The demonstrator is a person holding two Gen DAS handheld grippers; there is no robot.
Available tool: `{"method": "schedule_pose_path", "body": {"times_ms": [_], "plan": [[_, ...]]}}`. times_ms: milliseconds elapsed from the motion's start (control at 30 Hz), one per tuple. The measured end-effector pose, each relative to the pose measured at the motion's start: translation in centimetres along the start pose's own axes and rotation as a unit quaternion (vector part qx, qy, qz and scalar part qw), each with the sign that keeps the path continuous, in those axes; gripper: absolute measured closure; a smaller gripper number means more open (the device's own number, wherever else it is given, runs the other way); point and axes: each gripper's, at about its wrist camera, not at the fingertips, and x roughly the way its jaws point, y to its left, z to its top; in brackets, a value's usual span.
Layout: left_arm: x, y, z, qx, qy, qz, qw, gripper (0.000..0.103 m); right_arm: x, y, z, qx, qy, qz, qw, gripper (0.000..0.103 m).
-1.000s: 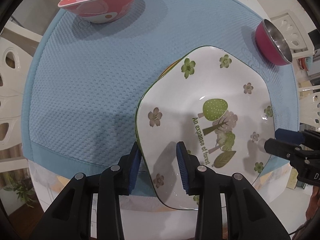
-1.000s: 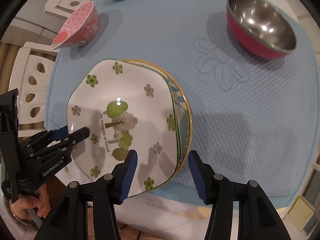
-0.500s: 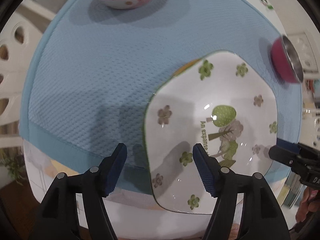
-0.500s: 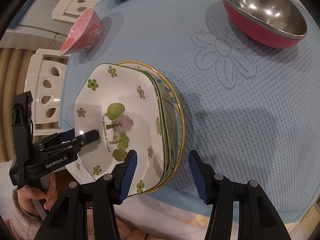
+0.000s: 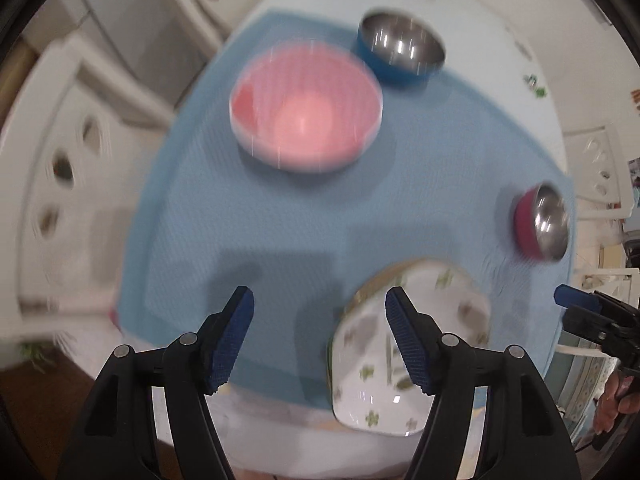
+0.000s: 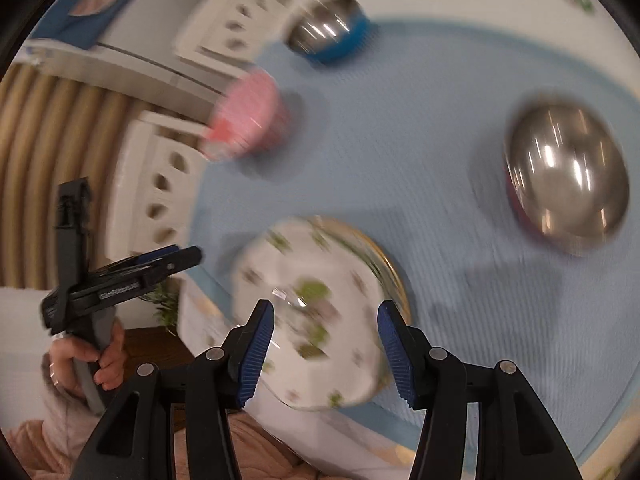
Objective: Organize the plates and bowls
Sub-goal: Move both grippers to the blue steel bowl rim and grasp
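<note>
Both plates stacked at lower centre of blue mat [image 5: 280, 220], left gripper [image 5: 320, 336] and right gripper [image 6: 326, 354] both open and empty above them, right jaws having just widened; pink bowl [image 5: 306, 106], upper centre of left view, lies ahead, nearer left hand.

Left gripper [image 5: 320, 336] points steeply down, fingers spread, nothing between them; right gripper [image 6: 326, 354] angled down, jaws just opening, empty.
</note>
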Motion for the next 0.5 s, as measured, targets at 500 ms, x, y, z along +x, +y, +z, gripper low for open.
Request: {"method": "schedule_pose_path", "body": {"times_ms": [500], "plan": [[-1.4,-0.4,19.6,0.075,-0.072,-0.045,0.9935,0.035,-0.9,4.9,16.7,0.077,-0.117,0.064,0.988,0.023]]}}
